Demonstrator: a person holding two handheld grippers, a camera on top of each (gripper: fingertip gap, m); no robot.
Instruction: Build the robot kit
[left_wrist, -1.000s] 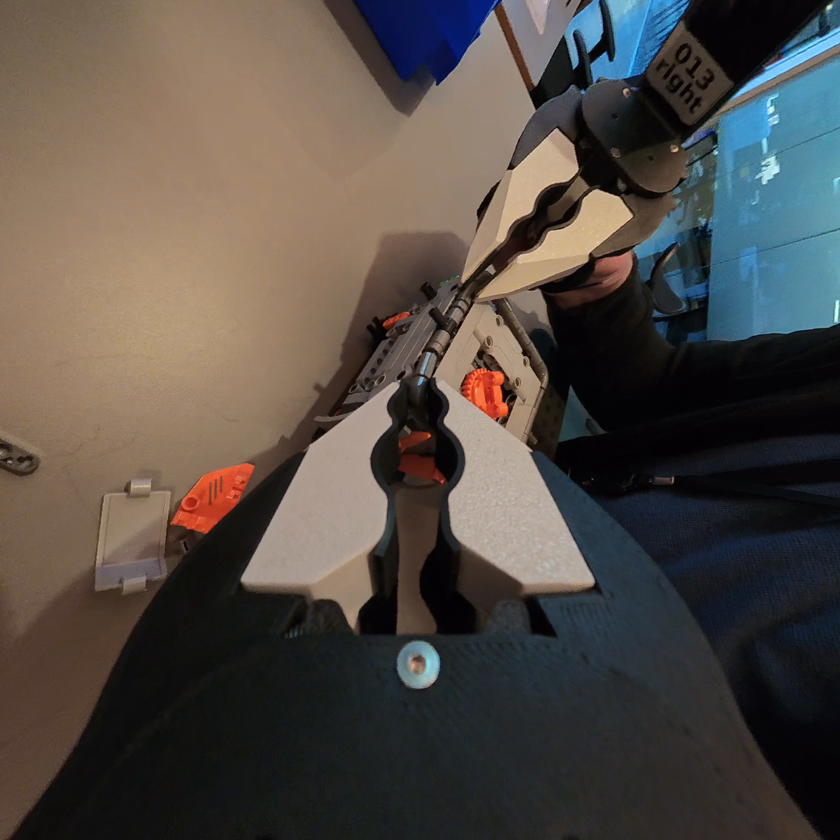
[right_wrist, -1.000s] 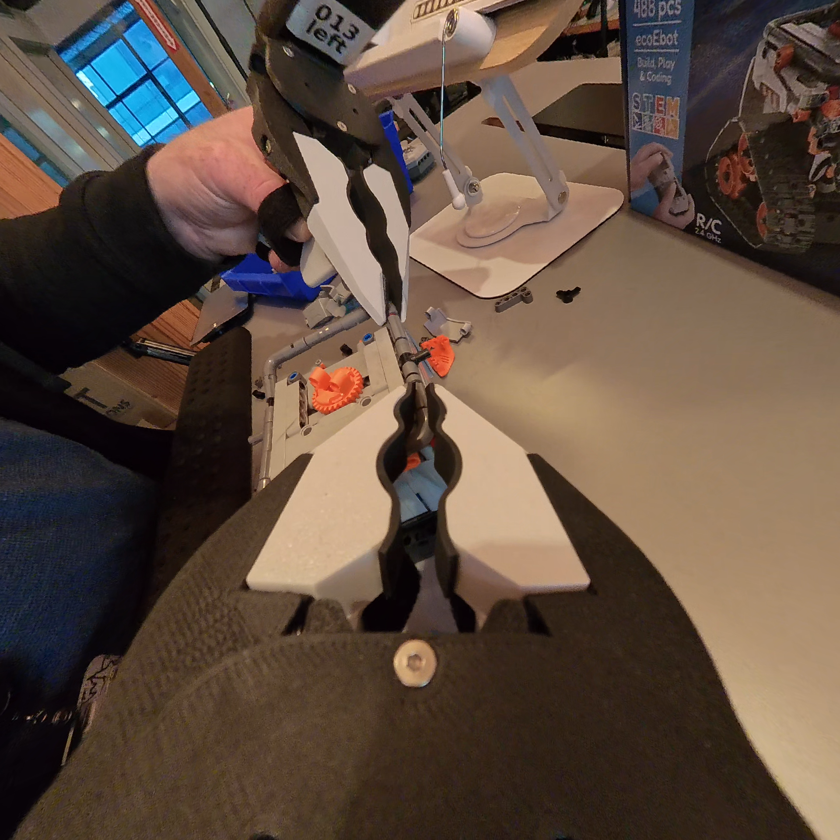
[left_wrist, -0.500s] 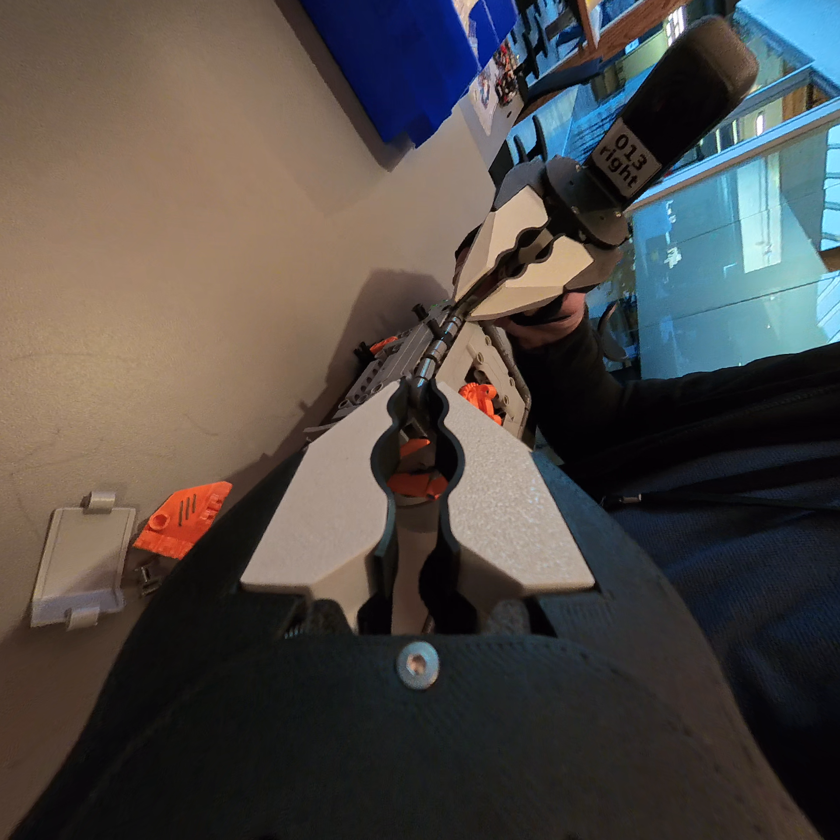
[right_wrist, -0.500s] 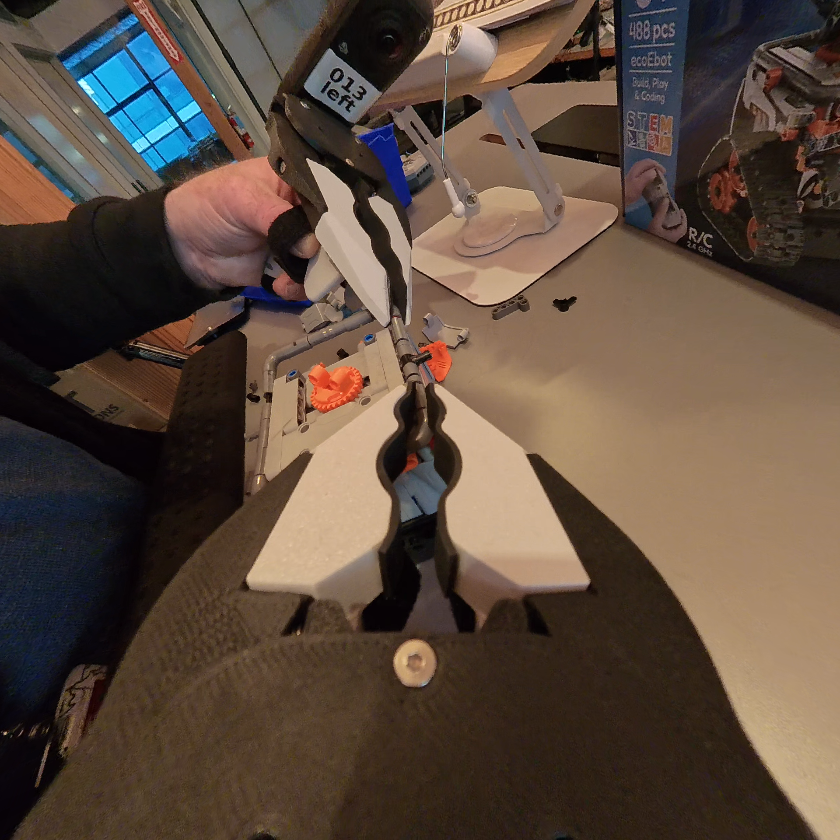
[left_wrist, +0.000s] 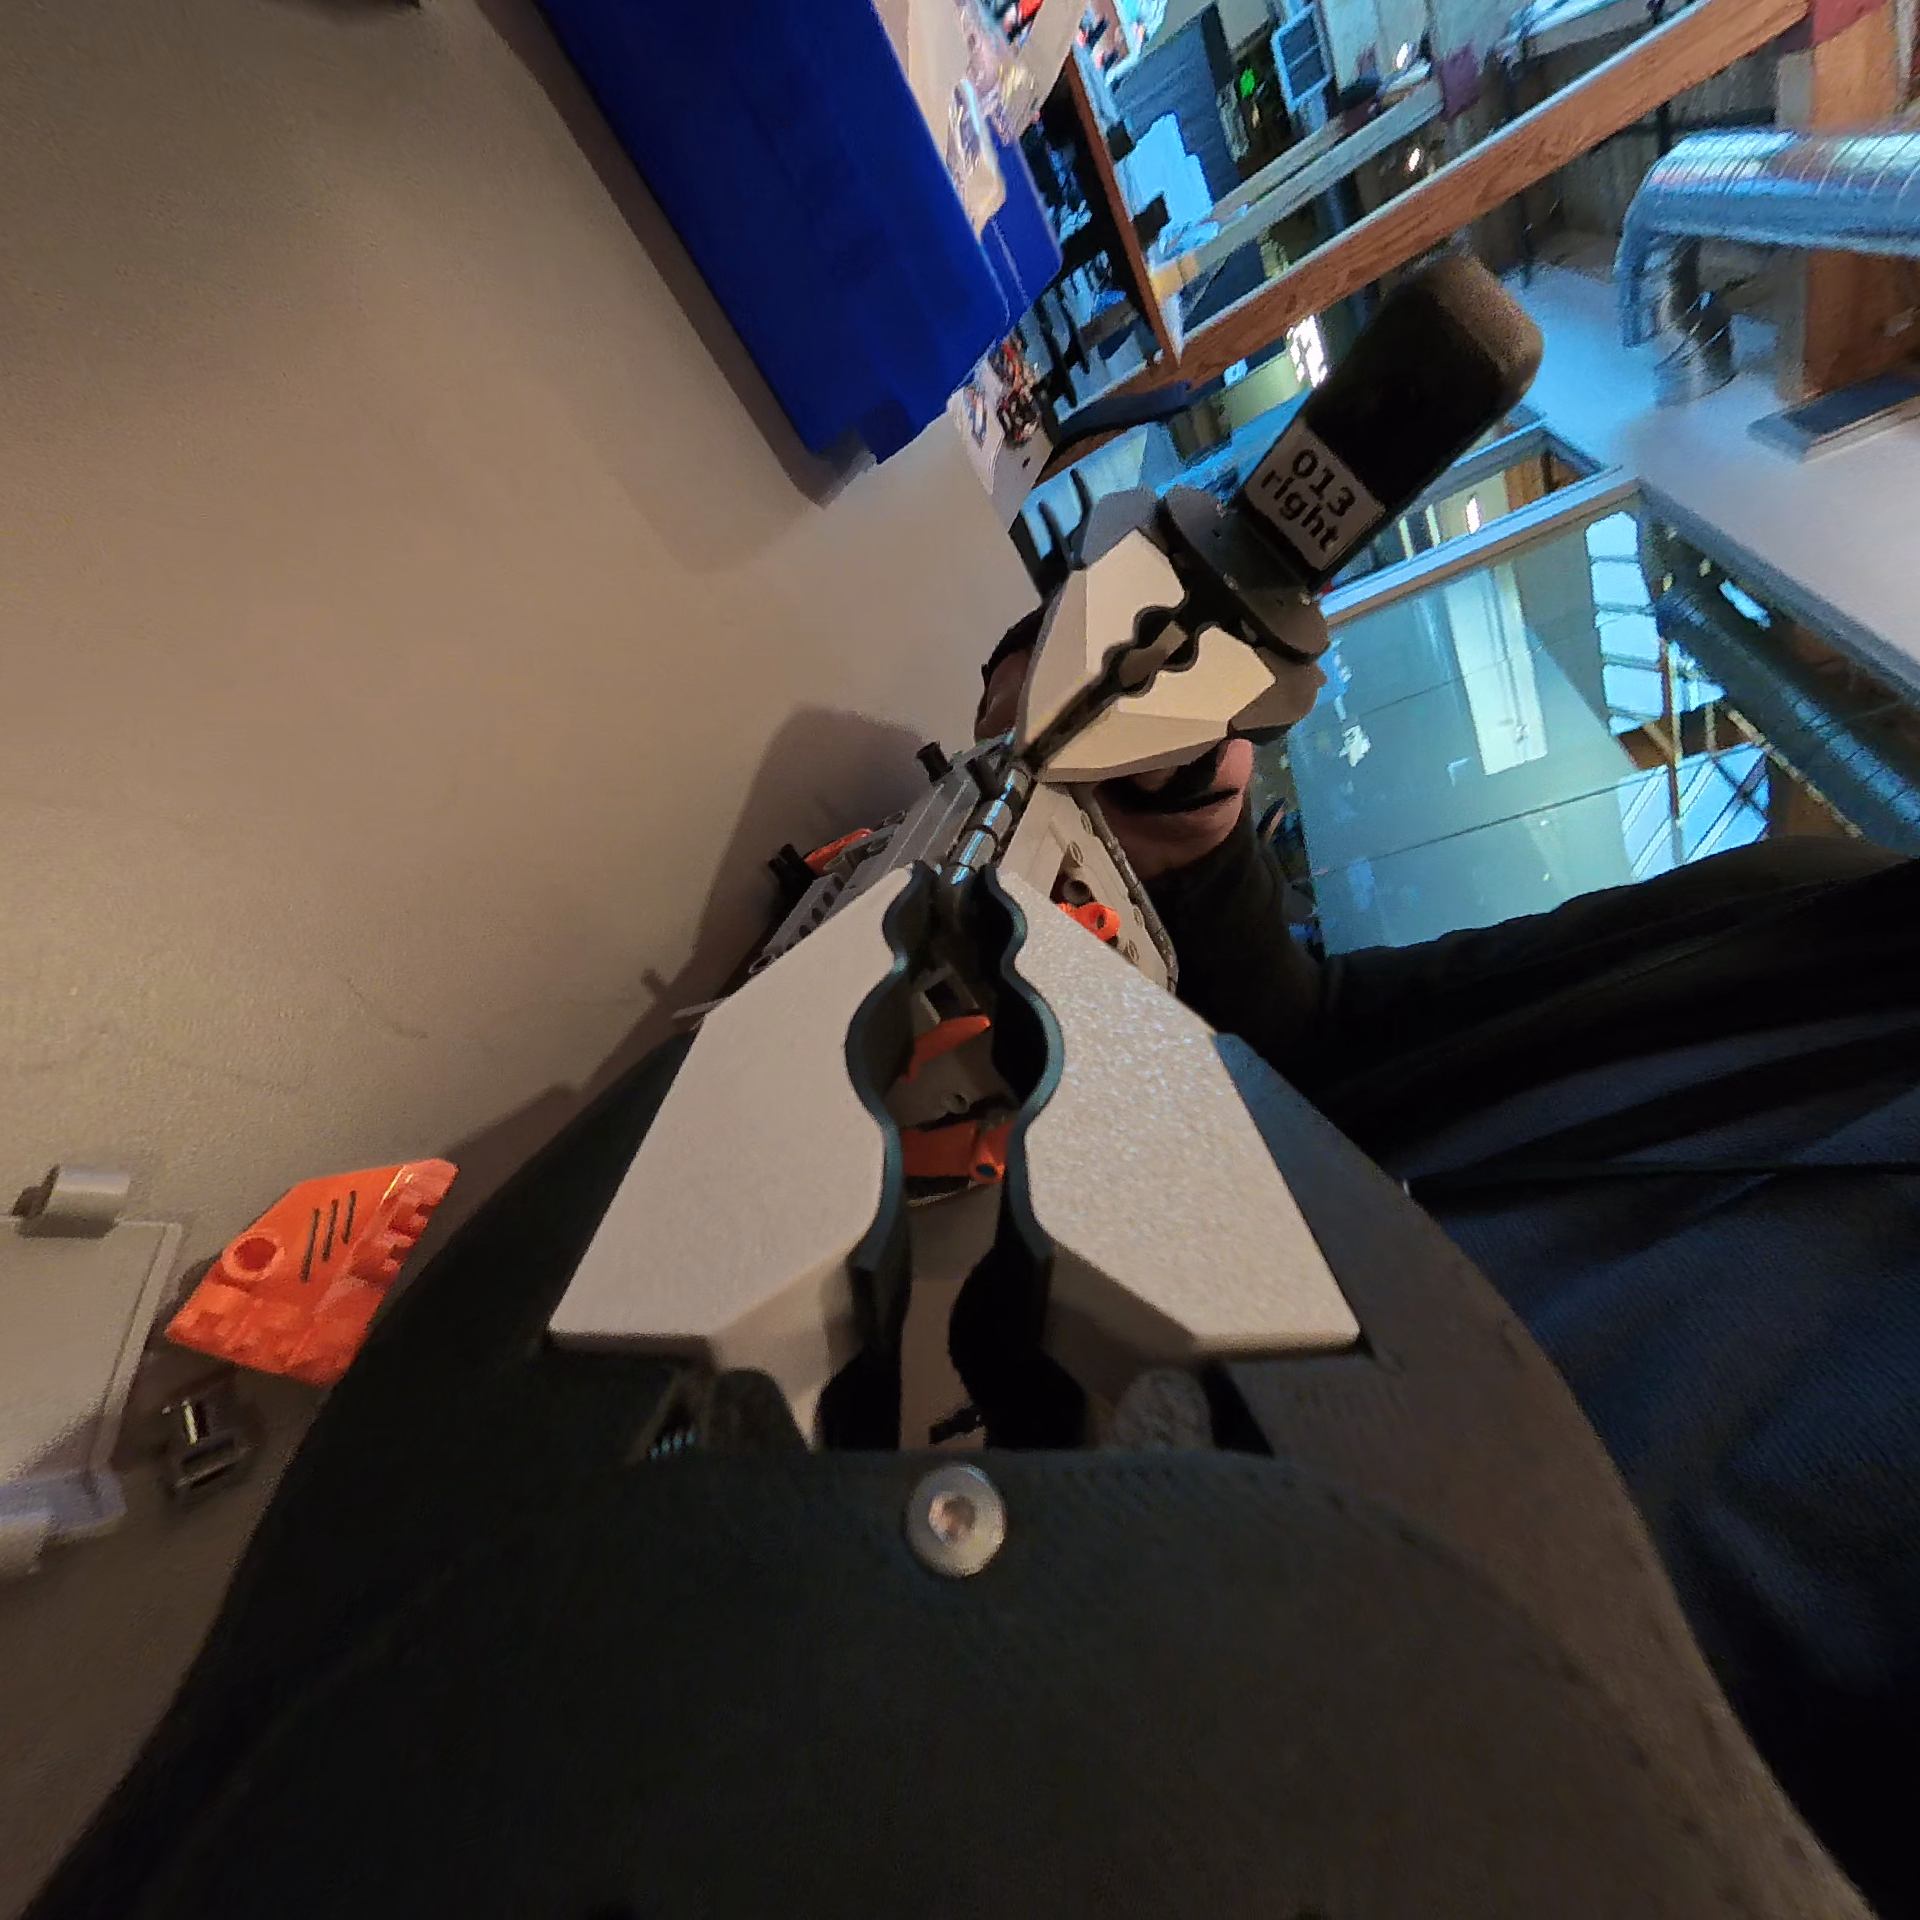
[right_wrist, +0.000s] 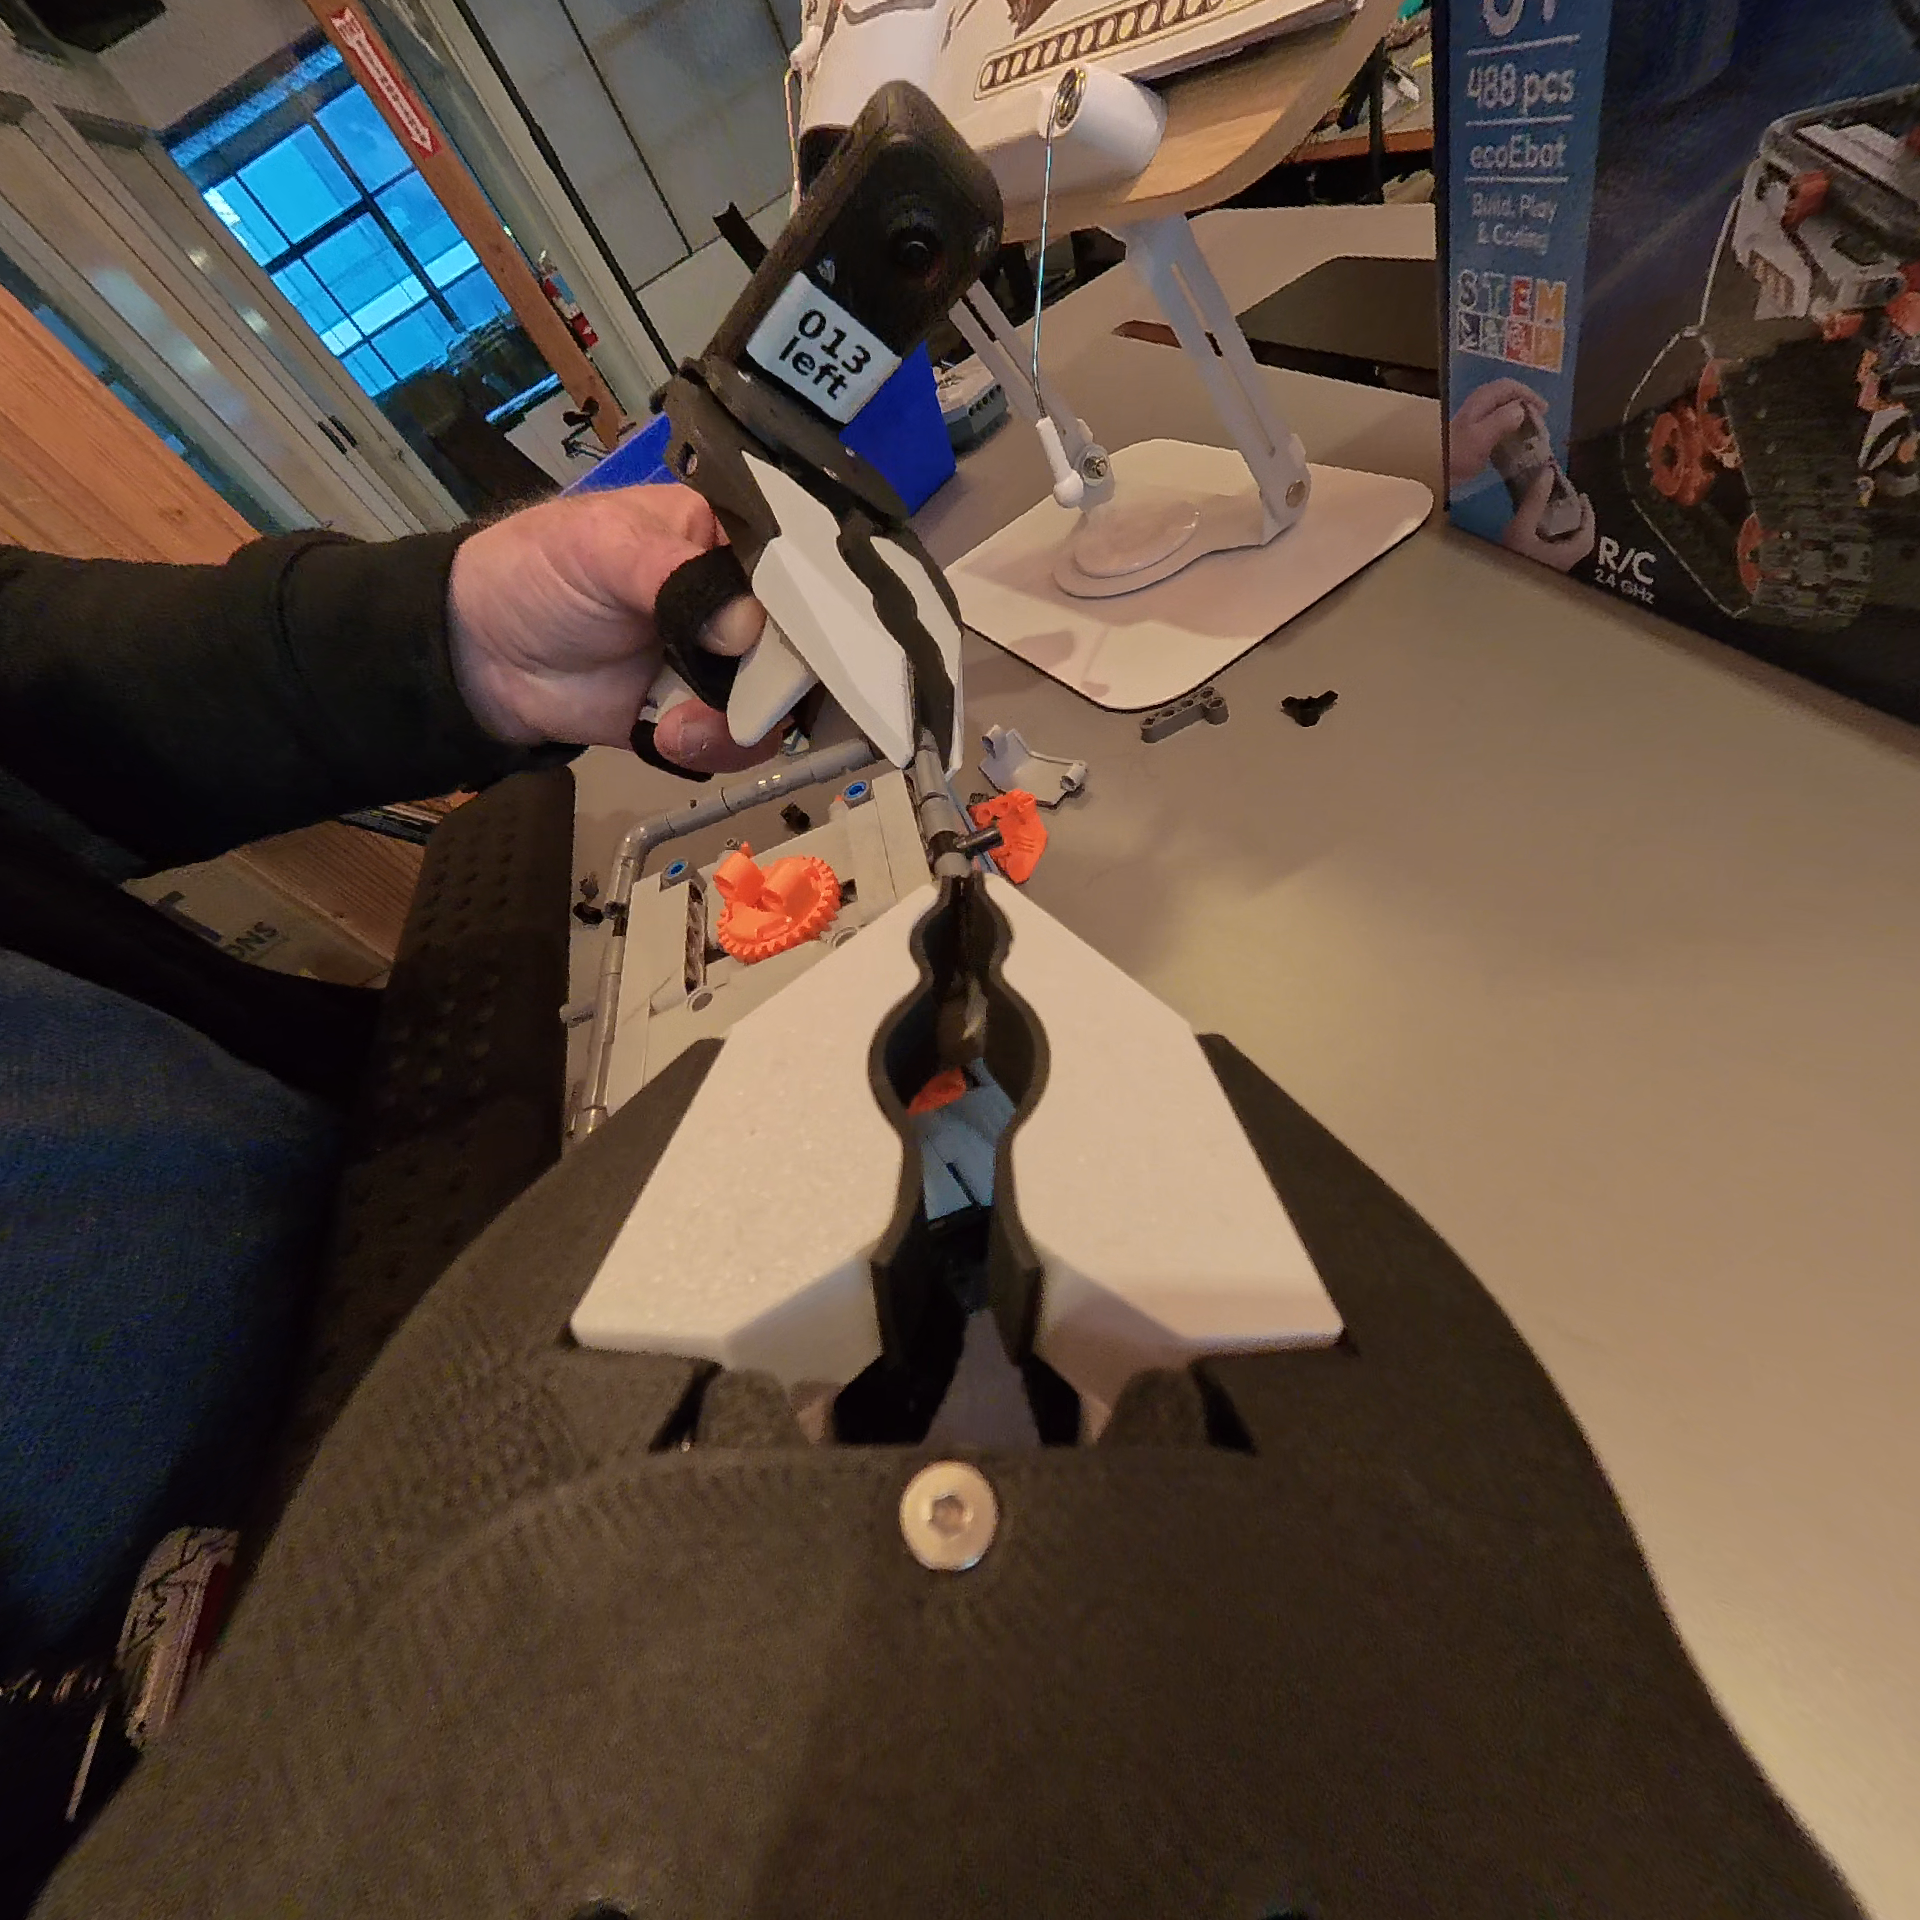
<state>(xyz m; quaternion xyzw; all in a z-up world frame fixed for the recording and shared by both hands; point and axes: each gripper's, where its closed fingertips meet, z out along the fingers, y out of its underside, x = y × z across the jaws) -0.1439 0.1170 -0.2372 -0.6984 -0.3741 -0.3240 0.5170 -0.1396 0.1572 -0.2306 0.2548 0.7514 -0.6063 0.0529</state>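
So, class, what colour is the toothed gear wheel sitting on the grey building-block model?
Orange, the toothed plastic gear wheel; it shows best in the right wrist view.

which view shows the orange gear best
The right wrist view: the orange gear sits in full sight atop the grey brick assembly. In the left wrist view only an orange sliver shows beside the left gripper.

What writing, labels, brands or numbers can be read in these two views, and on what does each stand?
I copy no writing; these bear it.
White sticker on the black handle of the left tongs: legible print.
Matching white sticker on the right tongs: legible print.
Tall blue cardboard toy box: large legible print.
Red strip sign on the wooden beam: too small.
Both tongs are shut on the grey jointed rod.
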